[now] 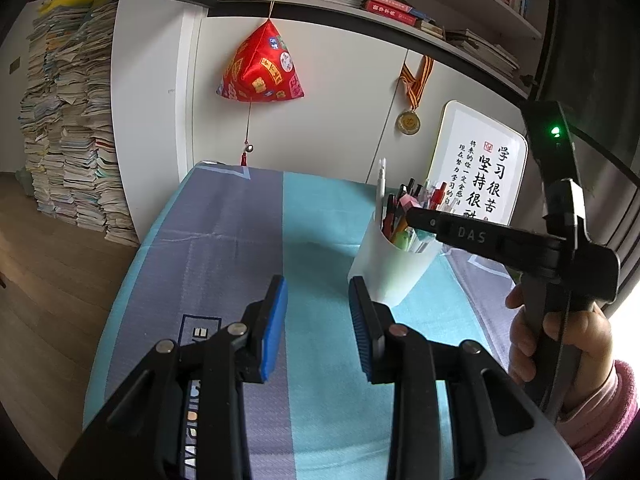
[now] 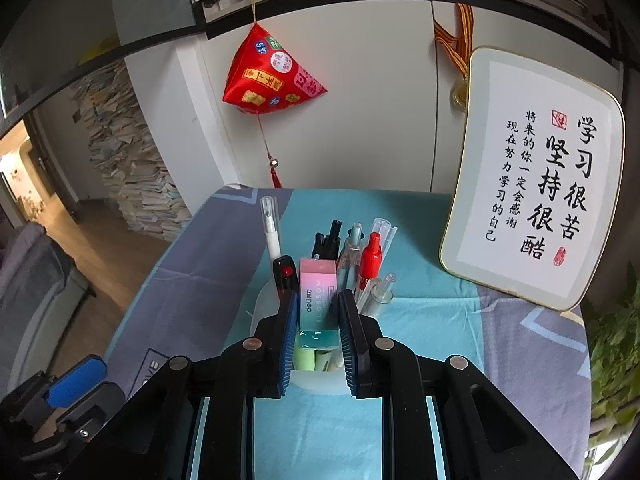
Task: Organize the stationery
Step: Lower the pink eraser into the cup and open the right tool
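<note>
Right wrist view: our right gripper [image 2: 318, 322] is clamped on the pink-and-green eraser [image 2: 317, 300], printed "deli" and "BLOSSOM", right over the crowded white pen cup [image 2: 316, 380]; let go carelessly, we think it could catch on the pens [image 2: 370, 258] and tumble out. Our left gripper [image 1: 318, 326] hangs empty, fingers apart, beside the cup, and farther back the framed sign [image 2: 536, 184] reads "学习很苦 坚持很酷".

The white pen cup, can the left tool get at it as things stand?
Probably yes: the left tool is empty, with the white pen cup just ahead to its right, though the right tool holds an eraser over it.
</note>
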`<state>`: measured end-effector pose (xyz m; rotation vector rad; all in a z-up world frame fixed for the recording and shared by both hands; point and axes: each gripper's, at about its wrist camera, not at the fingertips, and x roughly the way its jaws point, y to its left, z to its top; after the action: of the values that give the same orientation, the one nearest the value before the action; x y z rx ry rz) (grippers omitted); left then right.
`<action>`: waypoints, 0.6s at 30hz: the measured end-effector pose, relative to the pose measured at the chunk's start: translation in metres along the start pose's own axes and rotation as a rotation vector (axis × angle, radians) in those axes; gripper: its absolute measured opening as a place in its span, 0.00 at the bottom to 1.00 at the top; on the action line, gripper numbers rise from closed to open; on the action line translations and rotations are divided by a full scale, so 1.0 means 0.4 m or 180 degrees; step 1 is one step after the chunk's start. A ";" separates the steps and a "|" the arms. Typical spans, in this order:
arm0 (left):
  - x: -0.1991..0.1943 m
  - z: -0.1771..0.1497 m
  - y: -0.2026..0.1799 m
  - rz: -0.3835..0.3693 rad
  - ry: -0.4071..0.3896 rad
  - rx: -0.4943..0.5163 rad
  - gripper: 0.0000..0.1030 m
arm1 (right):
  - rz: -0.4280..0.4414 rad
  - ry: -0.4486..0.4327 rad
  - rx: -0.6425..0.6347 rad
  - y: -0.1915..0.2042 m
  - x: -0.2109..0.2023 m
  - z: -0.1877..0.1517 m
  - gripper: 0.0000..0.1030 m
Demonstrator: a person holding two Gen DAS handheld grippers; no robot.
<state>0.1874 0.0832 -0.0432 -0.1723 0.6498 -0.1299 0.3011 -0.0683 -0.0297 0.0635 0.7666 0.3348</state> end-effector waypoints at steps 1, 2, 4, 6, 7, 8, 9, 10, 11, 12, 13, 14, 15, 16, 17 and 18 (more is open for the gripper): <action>0.000 0.000 0.000 0.0001 0.0001 -0.0003 0.29 | 0.0006 -0.0004 0.0005 -0.001 -0.002 0.001 0.20; 0.000 0.000 -0.001 0.0000 0.0003 -0.0005 0.29 | -0.0001 -0.0017 0.0006 -0.002 -0.006 0.002 0.20; -0.001 -0.001 -0.004 -0.0009 0.0005 -0.0003 0.29 | -0.0012 -0.0032 0.0011 -0.004 -0.011 0.004 0.20; -0.003 -0.001 -0.006 -0.0008 0.0005 0.0002 0.29 | 0.0003 -0.0041 0.0029 -0.008 -0.015 0.005 0.20; -0.002 -0.001 -0.006 -0.0006 0.0006 0.0002 0.29 | 0.0012 -0.0042 0.0036 -0.009 -0.018 0.004 0.20; -0.002 -0.002 -0.005 -0.0008 0.0010 0.0004 0.29 | 0.0024 -0.0038 0.0046 -0.011 -0.020 0.004 0.20; -0.002 -0.001 -0.005 -0.0006 0.0013 0.0001 0.29 | 0.0029 -0.0038 0.0055 -0.011 -0.023 0.004 0.20; -0.002 -0.001 -0.005 -0.0005 0.0013 -0.0005 0.29 | 0.0031 -0.0041 0.0062 -0.012 -0.027 0.003 0.20; -0.004 -0.001 -0.006 -0.0008 0.0010 -0.0008 0.29 | 0.0036 -0.0044 0.0068 -0.013 -0.033 0.001 0.20; -0.004 0.000 -0.007 -0.0010 0.0007 -0.0007 0.30 | 0.0038 -0.0043 0.0073 -0.014 -0.038 -0.001 0.20; -0.007 0.000 -0.010 -0.0009 -0.0002 0.0002 0.30 | 0.0042 -0.0036 0.0080 -0.015 -0.044 -0.003 0.20; -0.009 0.000 -0.012 -0.0004 -0.0009 0.0010 0.31 | 0.0047 -0.0026 0.0092 -0.016 -0.052 -0.007 0.20; -0.011 0.000 -0.015 -0.0001 -0.0017 0.0019 0.33 | 0.0044 -0.0019 0.0102 -0.016 -0.059 -0.010 0.20; -0.015 0.001 -0.020 0.0006 -0.0031 0.0032 0.36 | 0.0040 -0.0013 0.0109 -0.017 -0.070 -0.014 0.20; -0.019 0.001 -0.022 0.0013 -0.0047 0.0046 0.37 | 0.0030 -0.0013 0.0107 -0.018 -0.081 -0.019 0.20; -0.024 0.002 -0.026 0.0021 -0.0065 0.0059 0.41 | 0.0017 -0.0011 0.0107 -0.019 -0.089 -0.023 0.20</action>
<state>0.1796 0.0747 -0.0348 -0.1533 0.6285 -0.1278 0.2731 -0.0875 -0.0137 0.0976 0.7689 0.3268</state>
